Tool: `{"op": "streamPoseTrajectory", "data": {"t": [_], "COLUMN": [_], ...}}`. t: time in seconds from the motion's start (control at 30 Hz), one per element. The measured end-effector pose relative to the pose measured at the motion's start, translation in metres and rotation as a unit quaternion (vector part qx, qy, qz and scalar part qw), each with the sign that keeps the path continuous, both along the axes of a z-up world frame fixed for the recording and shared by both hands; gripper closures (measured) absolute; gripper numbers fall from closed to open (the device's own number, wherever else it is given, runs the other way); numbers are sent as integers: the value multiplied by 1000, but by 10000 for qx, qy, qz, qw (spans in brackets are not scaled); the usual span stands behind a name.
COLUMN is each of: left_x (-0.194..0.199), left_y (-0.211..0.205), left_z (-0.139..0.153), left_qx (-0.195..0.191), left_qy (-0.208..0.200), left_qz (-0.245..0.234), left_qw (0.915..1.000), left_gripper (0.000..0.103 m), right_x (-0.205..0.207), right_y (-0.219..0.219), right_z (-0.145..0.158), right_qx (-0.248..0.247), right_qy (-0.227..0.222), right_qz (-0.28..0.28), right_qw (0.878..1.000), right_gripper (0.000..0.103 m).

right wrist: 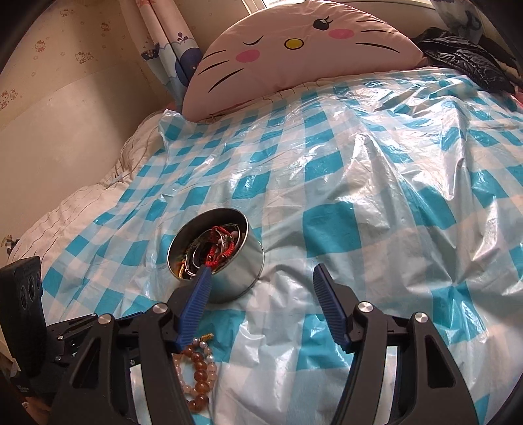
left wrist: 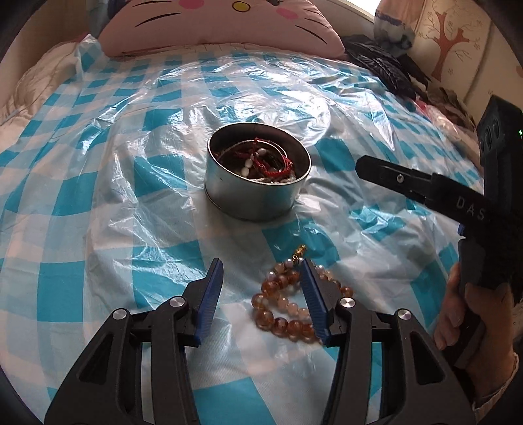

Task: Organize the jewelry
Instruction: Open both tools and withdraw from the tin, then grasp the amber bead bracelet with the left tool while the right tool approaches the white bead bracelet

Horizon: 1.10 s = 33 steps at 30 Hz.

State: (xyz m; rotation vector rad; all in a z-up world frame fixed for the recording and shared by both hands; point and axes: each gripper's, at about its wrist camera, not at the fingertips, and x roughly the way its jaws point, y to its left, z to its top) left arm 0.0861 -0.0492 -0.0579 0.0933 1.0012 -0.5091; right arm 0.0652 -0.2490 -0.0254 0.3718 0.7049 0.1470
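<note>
A round metal tin (left wrist: 258, 193) stands on the blue-and-white checked plastic sheet (left wrist: 114, 183) and holds red cords, white beads and metal bangles. An amber bead bracelet (left wrist: 281, 304) with a gold clasp lies on the sheet in front of the tin. My left gripper (left wrist: 261, 271) is open just above the bracelet, whose right part is hidden behind the right finger. My right gripper (right wrist: 261, 278) is open and empty, hovering right of the tin (right wrist: 228, 271). The bracelet (right wrist: 197, 369) shows at its lower left. The right gripper also shows in the left wrist view (left wrist: 369, 166).
A pink cat-face pillow (left wrist: 212, 26) lies at the head of the bed. Dark clothing (left wrist: 385, 68) is heaped at the far right. A cream quilt (right wrist: 81, 209) edges the sheet on the left, by the wall.
</note>
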Motion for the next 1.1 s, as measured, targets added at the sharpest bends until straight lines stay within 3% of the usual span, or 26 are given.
{"op": "streamPoseTrajectory", "data": {"t": [0.1,0.17,0.23,0.4,0.5,0.7,0.97,1.1], "left_x": [-3,-1,1,0,-1,15,22,23], "left_y": [-2,-2,-1,-5,4,54,69,70], "left_z": [-9,-12,-14,-16,-8,-3,-6,-7], "left_qx": [108,108,63,55,29,-709,-685,-656], "left_qy": [137,204,273,332,114,211,157,145], "left_qz": [-32,-22,-29,-158,135,1067,1512,1513], "left_qw": [9998,9997,9996,9993,9998,9915,9860,9862], "left_gripper": [57,63,75,92,92,92,92,92], "right_x": [-7,-9,-9,-7,-6,1,8,18], "right_y": [-2,-3,-3,-1,5,42,102,110], "right_z": [-1,-1,-1,-3,-4,-9,-27,-41], "right_qx": [37,47,40,-27,-249,-1168,-2269,-2477], "right_qy": [13,-4,8,67,120,299,430,711], "right_qz": [-47,-72,-74,-75,-41,388,1246,1347], "right_qw": [10000,10000,10000,9999,9996,9919,9650,9568], "right_gripper": [37,35,34,34,34,34,34,34]}}
